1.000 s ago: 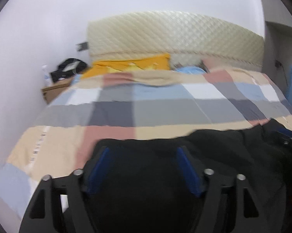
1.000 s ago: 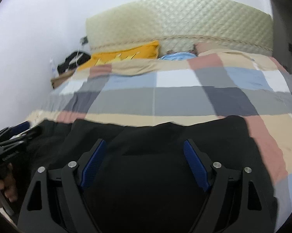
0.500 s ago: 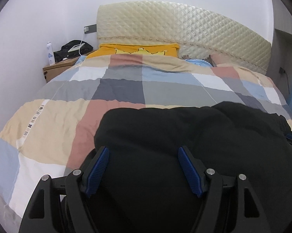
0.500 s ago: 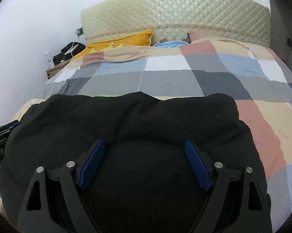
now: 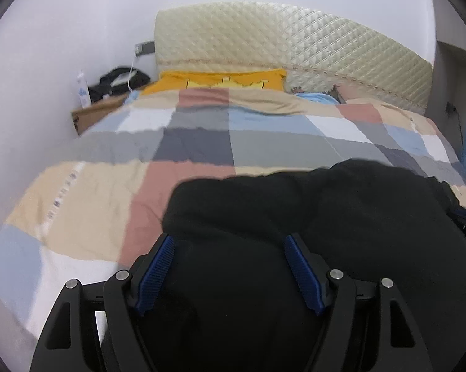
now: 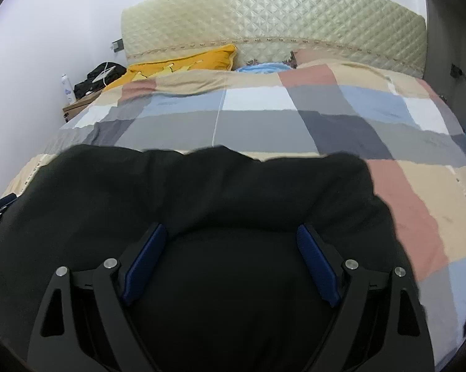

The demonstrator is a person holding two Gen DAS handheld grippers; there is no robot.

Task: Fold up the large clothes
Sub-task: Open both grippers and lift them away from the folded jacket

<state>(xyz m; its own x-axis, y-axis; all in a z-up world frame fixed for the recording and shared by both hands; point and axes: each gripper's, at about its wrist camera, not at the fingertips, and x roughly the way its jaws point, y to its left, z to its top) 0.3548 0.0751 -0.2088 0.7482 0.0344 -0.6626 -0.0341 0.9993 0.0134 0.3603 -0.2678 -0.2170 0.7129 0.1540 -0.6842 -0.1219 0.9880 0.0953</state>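
A large black garment (image 5: 326, 217) lies bunched on the near part of a checked quilt (image 5: 201, 142). My left gripper (image 5: 229, 241) is open over the garment's left part, its blue pads wide apart with black cloth lying between and under them. In the right wrist view the same garment (image 6: 201, 192) fills the lower half. My right gripper (image 6: 231, 229) is open over it, pads wide apart and cloth lying loose between them. The garment's far edge (image 6: 233, 152) is wavy and rests on the quilt (image 6: 264, 124).
A quilted cream headboard (image 5: 295, 40) stands at the far end, with a yellow pillow (image 5: 220, 80) and a blue one (image 6: 260, 68) below it. A wooden nightstand (image 5: 93, 111) with a bottle (image 5: 83, 90) and a black bag stands far left. A white wall runs along the left.
The black garment has spread farther up the bed and now lies piled higher in both views. Both grippers have sunk a little toward it, and the right jaws stand slightly wider.
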